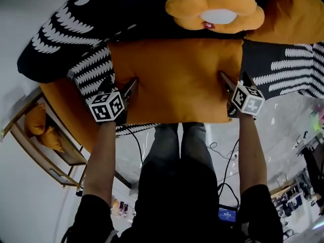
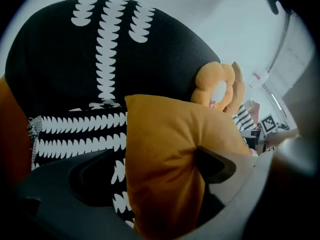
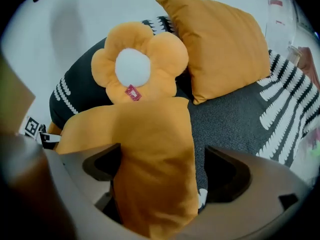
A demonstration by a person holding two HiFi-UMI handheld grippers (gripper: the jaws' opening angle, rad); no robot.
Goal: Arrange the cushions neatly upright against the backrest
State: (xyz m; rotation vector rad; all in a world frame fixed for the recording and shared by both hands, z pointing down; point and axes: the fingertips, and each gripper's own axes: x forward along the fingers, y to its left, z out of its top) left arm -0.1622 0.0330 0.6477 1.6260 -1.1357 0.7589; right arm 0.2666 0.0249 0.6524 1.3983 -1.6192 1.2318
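A square orange cushion (image 1: 177,80) lies flat on the sofa seat, its near edge toward me. My left gripper (image 1: 124,87) straddles the cushion's left side and my right gripper (image 1: 234,82) its right side. In the left gripper view the orange cushion (image 2: 170,149) sits between the wide jaws of the left gripper (image 2: 155,169), with a gap on one side. The right gripper (image 3: 165,169) also stands wide around the orange cushion (image 3: 150,154), without clamping it. Behind lean a flower-shaped cushion (image 1: 215,9), a second orange cushion (image 1: 293,14) and a black cushion with white leaf print (image 1: 66,34).
A black-and-white patterned throw (image 1: 283,65) covers the seat on the right. A wooden shelf (image 1: 45,156) with an orange cushion (image 1: 40,128) on it stands low at the left. Cables (image 1: 223,156) trail on the floor by my legs.
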